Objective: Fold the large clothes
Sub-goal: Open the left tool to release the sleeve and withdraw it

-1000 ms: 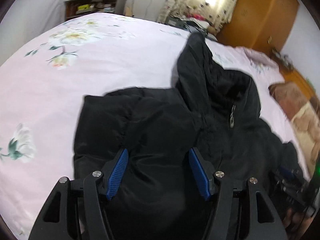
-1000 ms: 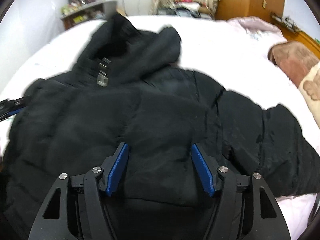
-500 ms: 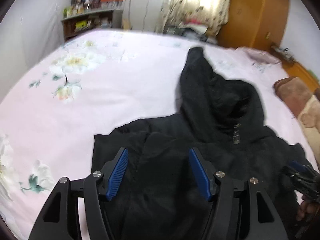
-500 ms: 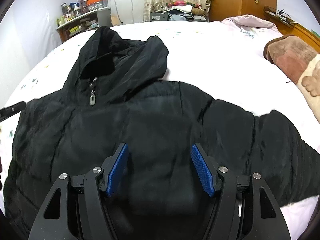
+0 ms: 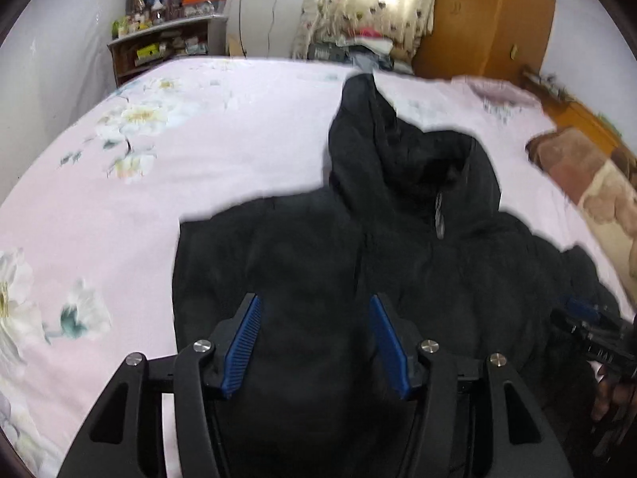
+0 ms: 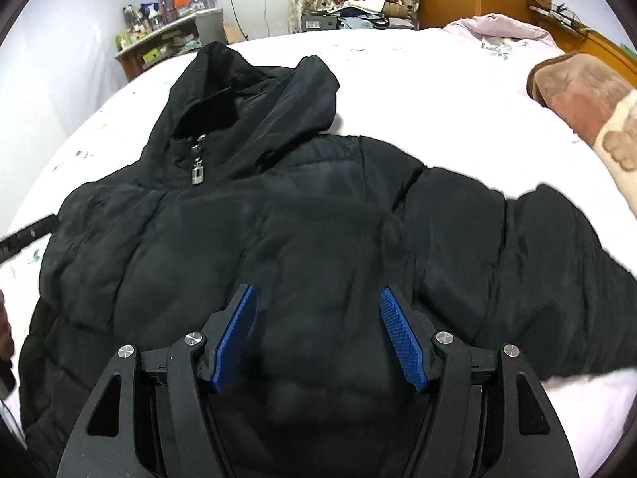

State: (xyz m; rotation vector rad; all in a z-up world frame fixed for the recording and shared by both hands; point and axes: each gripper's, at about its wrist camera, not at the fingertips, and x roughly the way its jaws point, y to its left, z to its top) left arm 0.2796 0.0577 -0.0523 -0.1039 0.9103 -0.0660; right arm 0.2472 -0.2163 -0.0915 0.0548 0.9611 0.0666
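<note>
Left wrist | left tool (image 5: 314,338) closing over black jacket (image 5: 302,247) (hem hidden) | right tool (image 6: 316,334) apart

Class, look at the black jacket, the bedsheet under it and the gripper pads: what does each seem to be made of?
Black jacket: likely synthetic shell over padding, slight sheen, puffy quilted sections.
Bedsheet: looks like matte woven cloth, printed with flowers.
Gripper pads: probably blue rubber or plastic, ridged texture.
</note>
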